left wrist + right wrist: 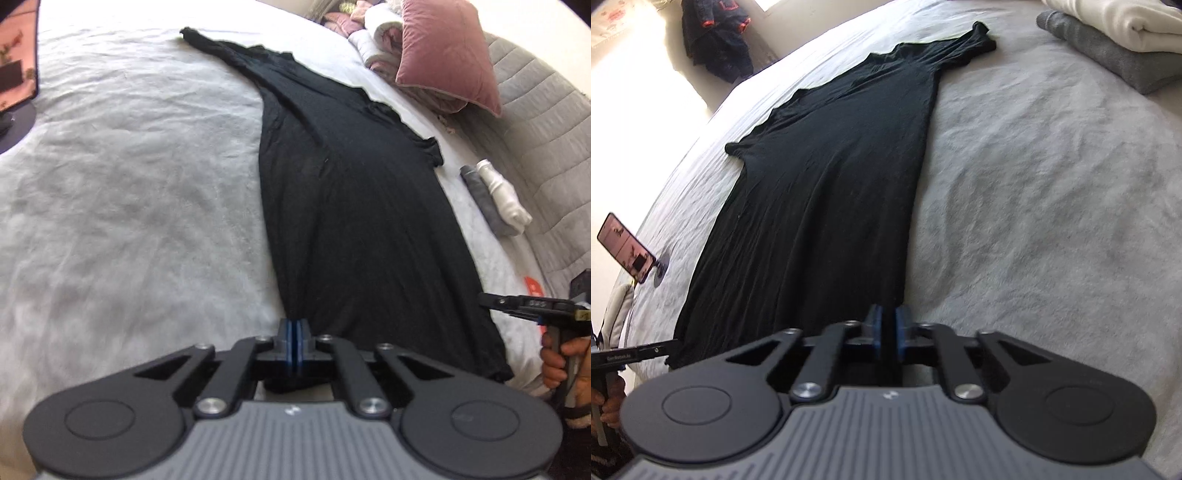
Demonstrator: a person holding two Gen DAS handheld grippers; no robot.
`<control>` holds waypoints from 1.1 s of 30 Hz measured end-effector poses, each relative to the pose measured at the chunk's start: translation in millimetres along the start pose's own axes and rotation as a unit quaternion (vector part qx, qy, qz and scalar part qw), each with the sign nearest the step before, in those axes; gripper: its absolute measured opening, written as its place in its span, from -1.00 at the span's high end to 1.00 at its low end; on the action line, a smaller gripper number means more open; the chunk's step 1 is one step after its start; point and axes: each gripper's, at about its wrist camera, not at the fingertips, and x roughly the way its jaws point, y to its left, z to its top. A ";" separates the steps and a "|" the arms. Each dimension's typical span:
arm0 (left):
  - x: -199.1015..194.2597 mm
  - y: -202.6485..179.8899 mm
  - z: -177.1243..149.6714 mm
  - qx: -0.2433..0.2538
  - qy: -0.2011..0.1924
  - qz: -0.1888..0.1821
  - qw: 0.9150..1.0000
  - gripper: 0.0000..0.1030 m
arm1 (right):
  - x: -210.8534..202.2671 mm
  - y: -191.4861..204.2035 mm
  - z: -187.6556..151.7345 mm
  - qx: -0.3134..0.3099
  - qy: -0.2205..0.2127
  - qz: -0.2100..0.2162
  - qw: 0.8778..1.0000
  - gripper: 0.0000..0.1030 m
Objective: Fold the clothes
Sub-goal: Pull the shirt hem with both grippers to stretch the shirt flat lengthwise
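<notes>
A long black garment (343, 192) lies stretched flat on the white bed sheet (129, 192), its sleeves at the far end. My left gripper (294, 328) is shut on the garment's near left hem corner. My right gripper (888, 325) is shut on the near right hem corner of the same garment (820, 192), its pads held slightly apart by the cloth. Each gripper shows at the edge of the other's view: the right one (491, 301) and the left one (665, 345).
Folded grey and white clothes (495, 199) lie at the bed's right side, also in the right wrist view (1115, 40). A pink pillow (447, 55) and bedding are piled at the head. A phone on a stand (628, 247) sits at the left edge. A grey quilted headboard (539, 147) stands behind.
</notes>
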 end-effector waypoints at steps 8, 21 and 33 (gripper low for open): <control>-36.4 13.5 -9.4 -0.006 -0.023 0.006 1.000 0.96 | -17.0 -10.1 -1.0 0.013 -0.027 0.001 1.000 0.93; -13.8 33.0 -15.1 -0.038 0.025 -0.037 0.998 0.33 | -33.7 -8.2 -18.4 0.008 0.031 0.019 0.999 0.19; -18.6 2.5 -12.7 0.028 0.058 -0.025 0.998 0.93 | -36.0 23.4 -46.8 -0.073 0.092 -0.009 0.993 0.90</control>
